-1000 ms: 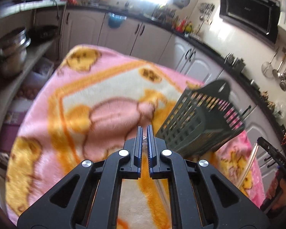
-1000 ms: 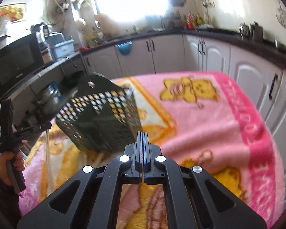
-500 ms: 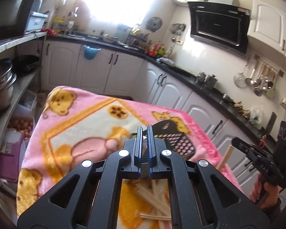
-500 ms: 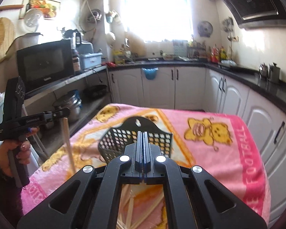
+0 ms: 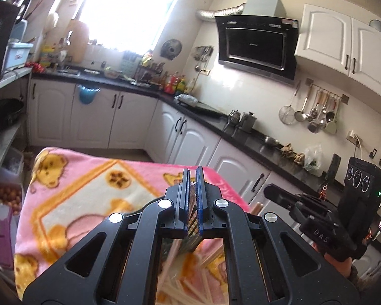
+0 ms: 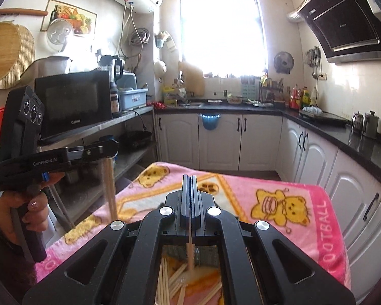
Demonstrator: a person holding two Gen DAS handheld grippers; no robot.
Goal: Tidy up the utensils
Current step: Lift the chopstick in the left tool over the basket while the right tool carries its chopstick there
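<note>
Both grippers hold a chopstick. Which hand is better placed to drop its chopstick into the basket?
Probably right. The right gripper holds its chopstick upright just before the basket; the left gripper holds the other chopstick out at the edge of the blanket.

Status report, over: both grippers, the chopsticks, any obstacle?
Left gripper shut on first chopstick. Right gripper shut on second chopstick. Loose chopsticks lie on pink blanket below. No obstacle seen.

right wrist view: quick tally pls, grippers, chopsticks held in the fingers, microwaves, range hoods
grippers: 2, left gripper, right gripper
held chopsticks: 2, left chopstick, right chopstick
microwave: 1
range hood: 1
total: 6
</note>
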